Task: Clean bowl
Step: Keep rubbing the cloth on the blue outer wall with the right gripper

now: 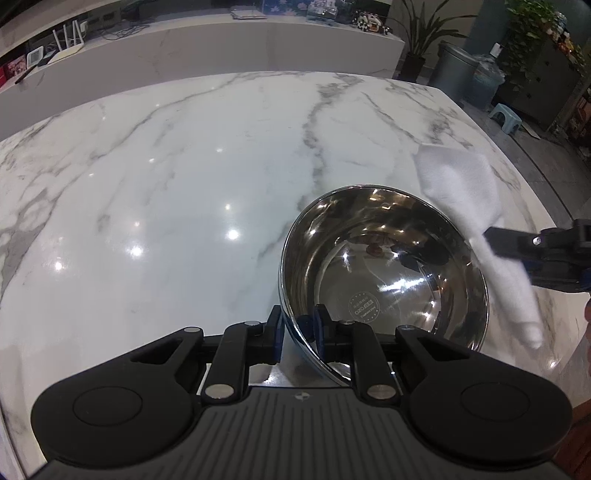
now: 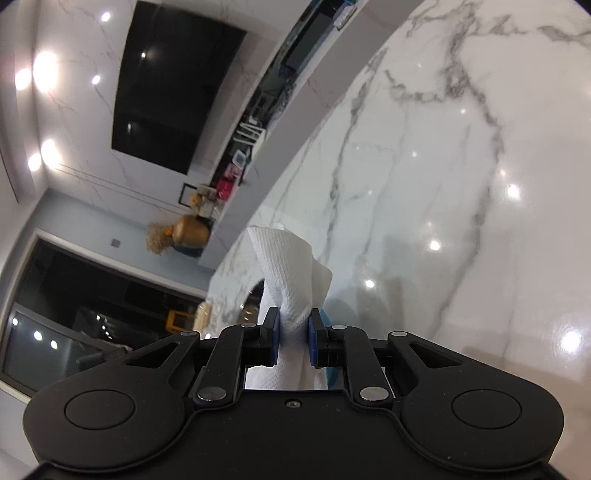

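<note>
Steel bowl (image 1: 384,269) looked slick, rigid; left claw (image 1: 298,334) pinched its near rim, right claw (image 2: 291,334) clamping soft paper towel (image 2: 291,266) beside it.

White marble table (image 1: 184,166) with grey veining, glossy, reflecting ceiling spotlights. Beyond its far edge, a long marble counter (image 1: 221,48) carrying a white router (image 1: 70,37) and cables. Past the table's far right corner: potted plant (image 1: 424,33), grey bin (image 1: 452,66), small stool (image 1: 506,118). Marble wall carries a dark screen (image 2: 173,92); golden vase (image 2: 192,230) below it.
</note>
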